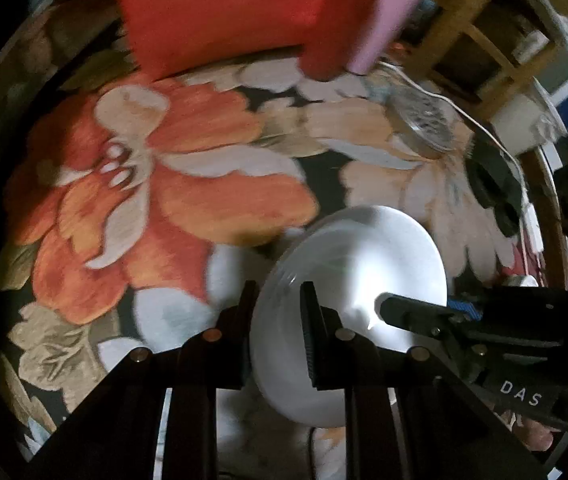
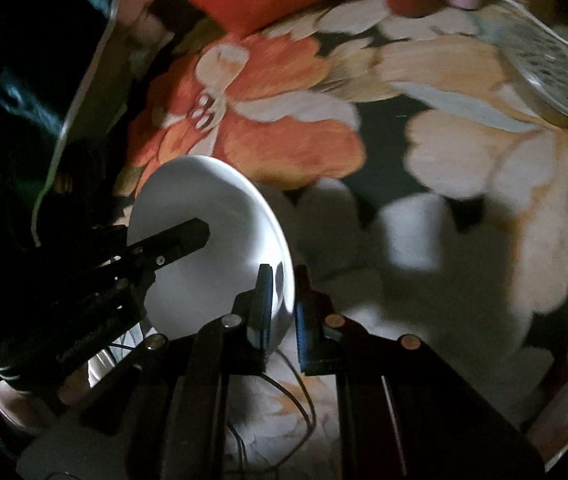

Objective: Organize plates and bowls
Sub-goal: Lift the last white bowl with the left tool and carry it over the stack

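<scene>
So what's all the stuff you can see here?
bowl: one, white, held between both tongs above the cloth
flowered cloth: one, orange, cream and black, spread underneath
cushion: one, red, at the far edge
pink thing: one, beside the cushion
glass dish: one, clear, far right on the cloth
white cable: one, by the dish
left tongs: shut on the bowl's rim
right tongs: shut on the opposite rim

A bed spread with a dark floral cover of orange and cream blossoms (image 1: 187, 184) carries 2 red cushions (image 1: 219, 12), a patterned glass dish (image 1: 422, 126) and a white cable (image 1: 484, 128), all far beyond the tool.
</scene>
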A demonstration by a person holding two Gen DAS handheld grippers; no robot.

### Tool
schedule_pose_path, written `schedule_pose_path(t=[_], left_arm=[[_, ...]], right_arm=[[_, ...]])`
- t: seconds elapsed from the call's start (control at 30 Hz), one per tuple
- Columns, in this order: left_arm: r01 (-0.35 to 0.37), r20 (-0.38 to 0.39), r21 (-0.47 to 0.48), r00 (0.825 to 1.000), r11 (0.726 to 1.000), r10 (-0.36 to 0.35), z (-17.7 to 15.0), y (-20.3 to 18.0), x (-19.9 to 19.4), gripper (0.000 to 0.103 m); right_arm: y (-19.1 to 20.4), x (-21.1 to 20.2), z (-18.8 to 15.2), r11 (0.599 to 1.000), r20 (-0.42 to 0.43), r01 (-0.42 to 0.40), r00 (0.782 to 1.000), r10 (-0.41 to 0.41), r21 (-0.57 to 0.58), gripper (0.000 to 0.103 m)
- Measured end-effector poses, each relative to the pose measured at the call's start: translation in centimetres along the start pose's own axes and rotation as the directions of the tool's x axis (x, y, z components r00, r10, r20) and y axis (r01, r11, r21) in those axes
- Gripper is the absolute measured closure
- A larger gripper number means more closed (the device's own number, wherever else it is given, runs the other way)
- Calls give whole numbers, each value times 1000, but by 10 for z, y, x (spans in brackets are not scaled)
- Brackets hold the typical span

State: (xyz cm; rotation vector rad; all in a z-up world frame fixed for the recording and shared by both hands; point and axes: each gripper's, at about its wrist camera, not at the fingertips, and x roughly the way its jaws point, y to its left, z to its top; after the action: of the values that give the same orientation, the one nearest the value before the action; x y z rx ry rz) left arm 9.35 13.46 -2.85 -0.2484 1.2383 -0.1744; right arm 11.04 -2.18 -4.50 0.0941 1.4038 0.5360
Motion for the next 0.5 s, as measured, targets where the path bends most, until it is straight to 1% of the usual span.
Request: schedule_pose_path(t=[0.17,0.3,0.5], left_arm=[[19,0,79,1000,997,-20,7,-45,-1,83],[37,-5,129,999,991,-37,7,-77,-1,83],[59,-18,182,998,982,-57,4,-112,1,83]], right_arm=[[-29,-33,-22,996,71,23,997,-29,82,92],[-48,-50,-34,991,87,35,995,-47,132,92],[-75,-77,-50,981,115,34,992,-57,193,92]])
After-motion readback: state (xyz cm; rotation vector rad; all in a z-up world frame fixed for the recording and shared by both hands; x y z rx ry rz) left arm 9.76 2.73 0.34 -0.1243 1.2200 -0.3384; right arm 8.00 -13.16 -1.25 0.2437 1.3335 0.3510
